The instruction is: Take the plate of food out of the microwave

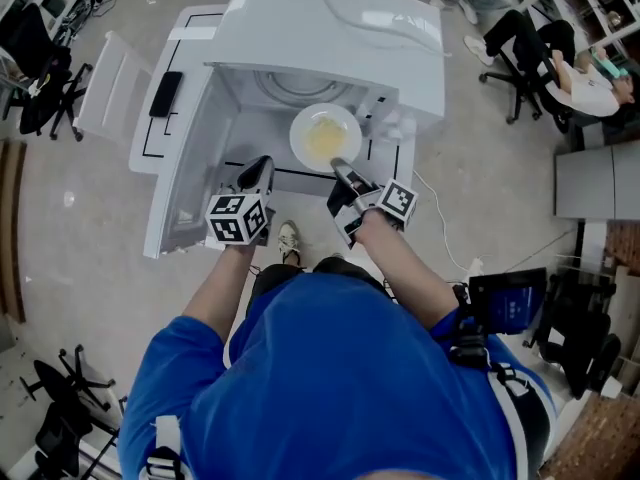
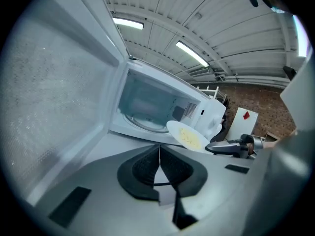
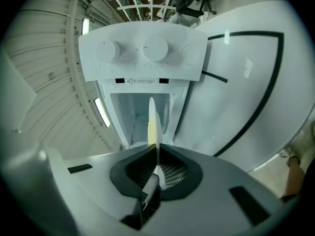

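By 1 microwave (image 1: 330, 28), R gripper (image 1: 341, 170) jaws clamp 1 plate (image 1: 322, 133) (yellow food); L gripper (image 1: 262, 168) clenched, empty.

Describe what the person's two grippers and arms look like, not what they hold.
Both the left gripper and right gripper have dark tapered jaws, black ribbed pads set in a pale grey body, and a white cube with black square markers. Short blue sleeves cover the upper arms.

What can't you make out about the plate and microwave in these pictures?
- What the food is: too small in head view, plate edge-on in right gripper view.
- Print on the microwave label: too small, right gripper view.
- Plate underside: faces away in every view.
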